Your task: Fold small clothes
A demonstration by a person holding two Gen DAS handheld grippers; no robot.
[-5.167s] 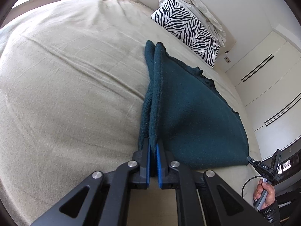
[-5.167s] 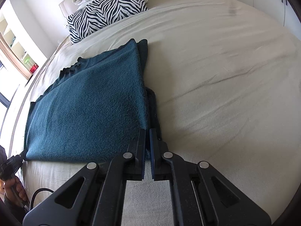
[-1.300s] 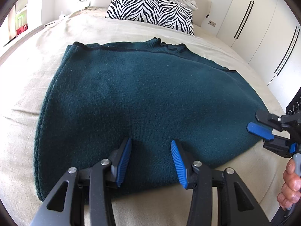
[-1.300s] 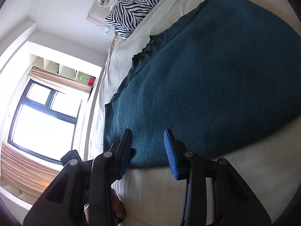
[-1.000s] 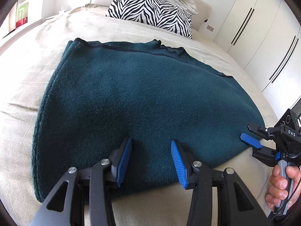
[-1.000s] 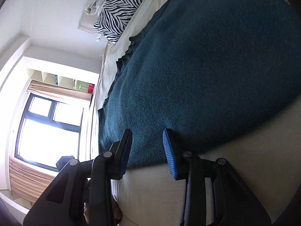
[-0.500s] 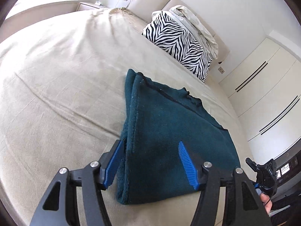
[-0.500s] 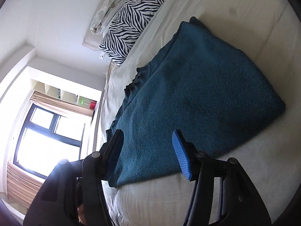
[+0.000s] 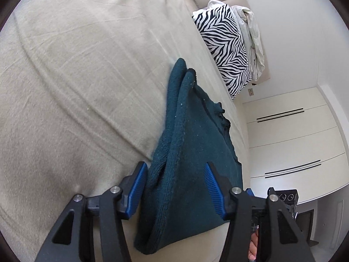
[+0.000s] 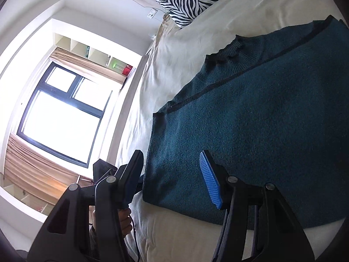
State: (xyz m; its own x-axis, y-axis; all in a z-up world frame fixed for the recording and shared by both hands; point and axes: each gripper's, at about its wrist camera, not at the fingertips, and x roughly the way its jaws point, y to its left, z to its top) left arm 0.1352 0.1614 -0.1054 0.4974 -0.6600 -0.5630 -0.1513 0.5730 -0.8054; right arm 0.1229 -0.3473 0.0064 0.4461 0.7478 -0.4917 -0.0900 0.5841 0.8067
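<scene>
A dark teal knitted sweater lies folded on the beige bed sheet. My left gripper is open, its blue pads straddling the near left corner of the sweater, where the folded layers show at the edge. In the right wrist view the sweater lies flat with its collar to the far side. My right gripper is open over its near right corner. Neither gripper holds cloth.
A zebra-striped pillow and a crumpled pale cloth lie at the head of the bed. White wardrobe doors stand beyond the bed. A bright window and shelves are on the other side.
Both grippers let go of the sweater after the fold and opened. Over the last second they swung outward to the sweater's near corners, each now straddling an edge.
</scene>
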